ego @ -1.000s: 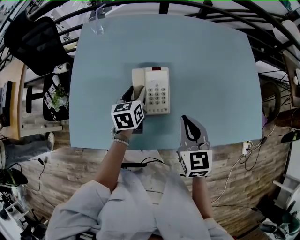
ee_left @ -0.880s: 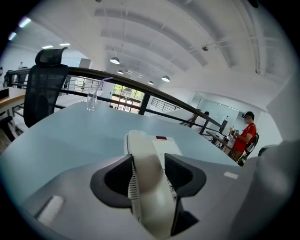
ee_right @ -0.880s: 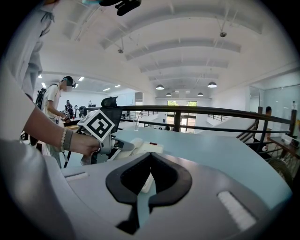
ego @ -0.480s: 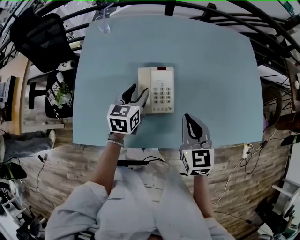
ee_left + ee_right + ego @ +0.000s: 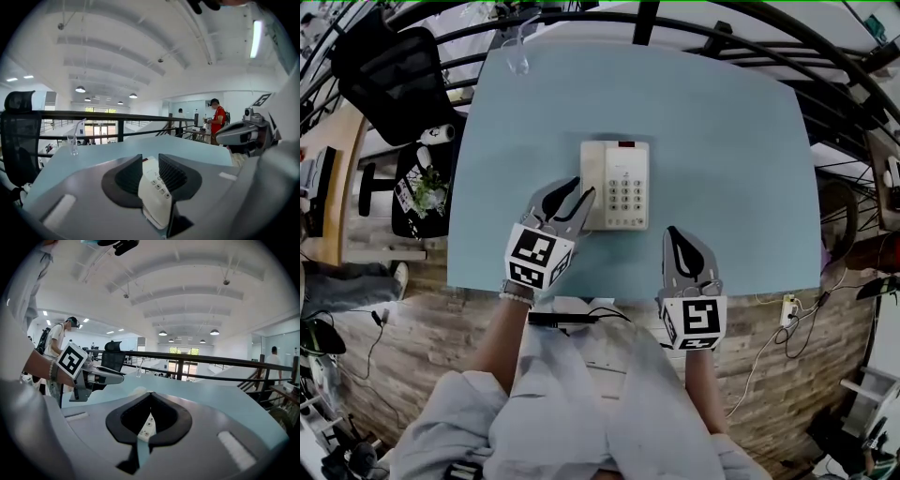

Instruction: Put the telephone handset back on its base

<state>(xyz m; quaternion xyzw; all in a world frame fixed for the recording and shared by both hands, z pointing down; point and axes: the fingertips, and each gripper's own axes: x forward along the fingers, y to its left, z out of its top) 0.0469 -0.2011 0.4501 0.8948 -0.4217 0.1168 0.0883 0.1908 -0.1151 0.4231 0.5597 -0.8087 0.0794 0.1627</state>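
Handset (image 5: 592, 178) looks seated on the base (image 5: 628, 187), mid-bench (image 5: 731, 141). My left tool (image 5: 581, 187) sits at its near end, jaws closing with nothing pinched between them. Right tool (image 5: 673, 232) is closed up, empty. I reckon next is just backing off without nudging it.

blue table (image 5: 722, 141), clear glass (image 5: 516, 58), black chair (image 5: 389, 80)

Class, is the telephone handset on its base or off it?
On: the handset lies flat along the left side of the base, in its cradle.
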